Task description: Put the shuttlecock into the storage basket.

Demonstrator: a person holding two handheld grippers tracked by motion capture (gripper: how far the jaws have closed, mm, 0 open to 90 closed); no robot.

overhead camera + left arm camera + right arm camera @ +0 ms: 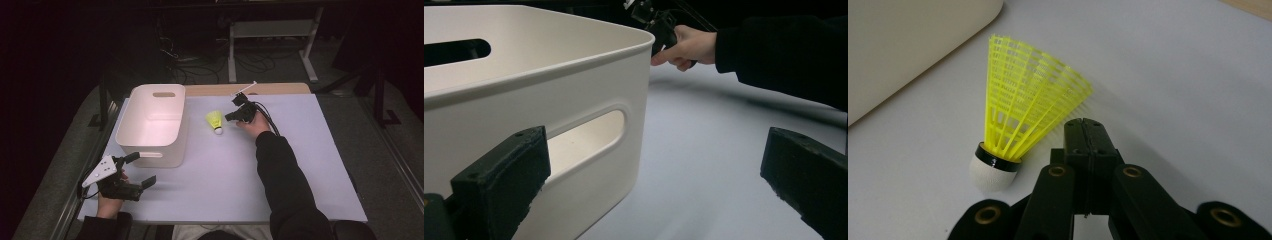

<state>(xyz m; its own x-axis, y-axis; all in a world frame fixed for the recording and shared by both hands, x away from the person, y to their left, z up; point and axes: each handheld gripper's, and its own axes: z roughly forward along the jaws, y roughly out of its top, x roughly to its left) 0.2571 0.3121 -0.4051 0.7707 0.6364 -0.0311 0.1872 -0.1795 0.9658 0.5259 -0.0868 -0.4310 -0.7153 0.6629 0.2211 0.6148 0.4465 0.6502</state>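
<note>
In the high view, the left claw (pixel 142 170) is sitting nearest to us, at the close edge of the tabletop (pixel 300 165). Its two jaws are standing wide apart with nothing between them. It is waiting just beside the near corner of the white bin (pixel 152 125). Farther off, the right claw (pixel 231 118) is reaching out past the middle of the tabletop. The yellow birdie (pixel 215 121) is lying just beside it, on the side toward the bin. So the right claw is much nearer to the birdie than the left one is.

In the left claw view, the two black jaws are rising at the bottom corners, far apart and empty. The bin (pixel 574 90) is filling the space in front of the left jaw, with its handle slot looking right at us. Behind its corner, a hand (pixel 686 47) is holding the right claw.

In the right claw view, the jaws of the right claw (pixel 1087 131) are pressed together, with nothing held. The birdie (pixel 1023 115) is lying on its side just to the left of the tips, close but not quite touching, as far as I can tell. Its white nose is pointing back toward the claw's base, and its yellow skirt is fanning away. I think the claw needs to open and slide a little left to get around it.
</note>
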